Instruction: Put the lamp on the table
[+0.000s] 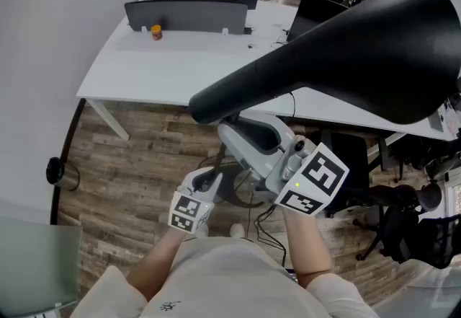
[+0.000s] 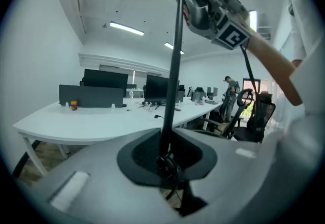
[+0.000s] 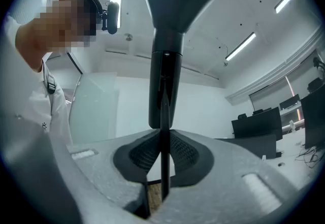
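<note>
Lamp (image 1: 360,57) was held in front of person, above wood floor (image 1: 137,158), short of white desk (image 1: 166,64) near edge. Left gripper (image 1: 211,178) jaws were closed on thin pole (image 2: 172,75), low down. Right gripper (image 1: 248,138) jaws clamped same pole higher, under shade. Desk's front strip lay open; 1 orange jar (image 1: 156,33) sat by black divider (image 1: 187,15) at far edge.
</note>
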`<state>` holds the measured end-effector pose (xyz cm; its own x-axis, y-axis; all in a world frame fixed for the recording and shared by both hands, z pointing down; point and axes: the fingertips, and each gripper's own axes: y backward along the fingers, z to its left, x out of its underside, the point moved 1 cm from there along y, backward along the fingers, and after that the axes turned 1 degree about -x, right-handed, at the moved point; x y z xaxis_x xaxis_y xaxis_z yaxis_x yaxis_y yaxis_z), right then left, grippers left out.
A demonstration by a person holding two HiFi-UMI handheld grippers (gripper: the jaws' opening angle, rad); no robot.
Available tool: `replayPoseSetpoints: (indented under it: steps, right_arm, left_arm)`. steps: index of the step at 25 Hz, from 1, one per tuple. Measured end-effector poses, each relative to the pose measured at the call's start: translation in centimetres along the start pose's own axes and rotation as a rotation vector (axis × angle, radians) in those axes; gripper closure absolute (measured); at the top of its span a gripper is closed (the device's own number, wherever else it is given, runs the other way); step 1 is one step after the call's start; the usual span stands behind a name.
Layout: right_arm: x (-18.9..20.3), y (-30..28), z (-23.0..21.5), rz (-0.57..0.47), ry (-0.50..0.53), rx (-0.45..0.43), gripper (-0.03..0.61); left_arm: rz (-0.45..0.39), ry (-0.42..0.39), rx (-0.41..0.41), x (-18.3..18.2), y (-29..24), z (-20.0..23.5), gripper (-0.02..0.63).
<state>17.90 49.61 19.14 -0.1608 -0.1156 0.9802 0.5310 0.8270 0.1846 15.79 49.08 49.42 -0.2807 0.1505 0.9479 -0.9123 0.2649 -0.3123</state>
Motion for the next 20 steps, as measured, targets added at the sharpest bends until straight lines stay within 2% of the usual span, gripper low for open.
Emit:
replayPoseSetpoints:
  steps: [9,20]
  right_arm:
    - [-0.6,3.6,0.6,-0.004,-0.006,0.018,0.532]
    - [-1.0,6.6,-0.6,-0.01,-0.031,0.019,0.532]
  left_arm:
    - [0.02,0.005,0.03,0.2,-0.4,-4.2,0.56]
    - [0.029,0.006,0.029,0.0,-1.9,-6.6,0.56]
